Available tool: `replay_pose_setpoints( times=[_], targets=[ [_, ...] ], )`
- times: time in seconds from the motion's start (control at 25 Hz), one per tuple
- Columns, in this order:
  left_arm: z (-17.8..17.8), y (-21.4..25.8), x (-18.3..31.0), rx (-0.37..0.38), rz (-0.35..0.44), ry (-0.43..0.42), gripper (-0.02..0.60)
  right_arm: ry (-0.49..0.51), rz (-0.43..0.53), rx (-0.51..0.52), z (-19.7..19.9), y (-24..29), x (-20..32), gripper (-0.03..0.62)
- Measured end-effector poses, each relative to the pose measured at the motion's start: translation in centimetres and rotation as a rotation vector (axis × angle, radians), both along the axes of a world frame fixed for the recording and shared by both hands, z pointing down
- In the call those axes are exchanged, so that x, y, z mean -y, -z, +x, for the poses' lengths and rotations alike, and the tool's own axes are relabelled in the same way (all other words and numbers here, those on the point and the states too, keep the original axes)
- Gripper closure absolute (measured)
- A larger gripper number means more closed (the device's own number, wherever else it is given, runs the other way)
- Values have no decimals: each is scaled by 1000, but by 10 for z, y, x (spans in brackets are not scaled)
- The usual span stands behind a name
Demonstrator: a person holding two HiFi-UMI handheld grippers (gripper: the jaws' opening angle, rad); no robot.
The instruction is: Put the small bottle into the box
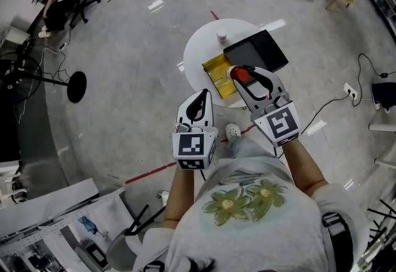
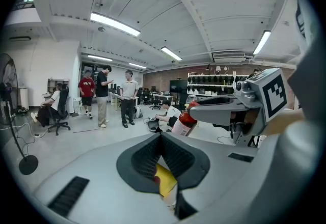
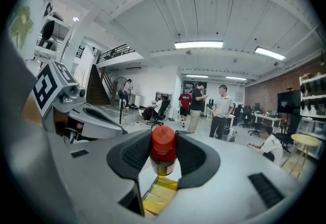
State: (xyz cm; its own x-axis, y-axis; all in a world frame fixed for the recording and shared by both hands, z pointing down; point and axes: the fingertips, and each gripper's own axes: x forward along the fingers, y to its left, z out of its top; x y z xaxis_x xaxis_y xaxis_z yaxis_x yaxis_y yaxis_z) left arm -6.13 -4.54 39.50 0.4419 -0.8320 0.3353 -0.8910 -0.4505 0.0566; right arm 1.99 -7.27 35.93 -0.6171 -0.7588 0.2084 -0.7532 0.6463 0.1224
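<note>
1. Gripping the small bottle point(image 3: 163, 142) from both sides just under its red cap, the right tool point(image 3: 165, 156) is seen clenched on it. The pads are pressed against the neck, so the bottle is carried cap-up and its body hangs free below the jaws.
2. The hold near the top is probably chosen so that the lower part can be lowered into a container without the jaws meeting its walls.
3. Directly under the bottle, through the gap between the jaws, the yellow box point(image 3: 155, 195) is visible. In the head view the red cap is placed over the box's near right part, so the bottle is judged to be above the box and not yet inside it.
4. The box is set on a round white table point(image 1: 198, 48), touching or just beside a black tray point(image 1: 255, 51) on its right. A small white object point(image 1: 221, 35) stands apart from both, near the table's far side.
5. The left tool point(image 2: 161, 139) is held back, close to the person's body and short of the table edge. Its jaws are brought together at the tips with nothing between them, only a sliver of the yellow box being glimpsed past them.
6. That idle position is probably meant to leave the space over the box free for the right tool's descent.
7. What remains is judged to be a straight lowering into the box, followed by a release.
</note>
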Motion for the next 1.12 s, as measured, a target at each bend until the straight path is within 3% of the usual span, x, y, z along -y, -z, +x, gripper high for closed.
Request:
replay_pose_setpoints(
  times=[1.12],
  targets=[
    [-20,-30,56,-12,-85,42,588,45,-134,-52,-21,-58,63,445]
  ],
)
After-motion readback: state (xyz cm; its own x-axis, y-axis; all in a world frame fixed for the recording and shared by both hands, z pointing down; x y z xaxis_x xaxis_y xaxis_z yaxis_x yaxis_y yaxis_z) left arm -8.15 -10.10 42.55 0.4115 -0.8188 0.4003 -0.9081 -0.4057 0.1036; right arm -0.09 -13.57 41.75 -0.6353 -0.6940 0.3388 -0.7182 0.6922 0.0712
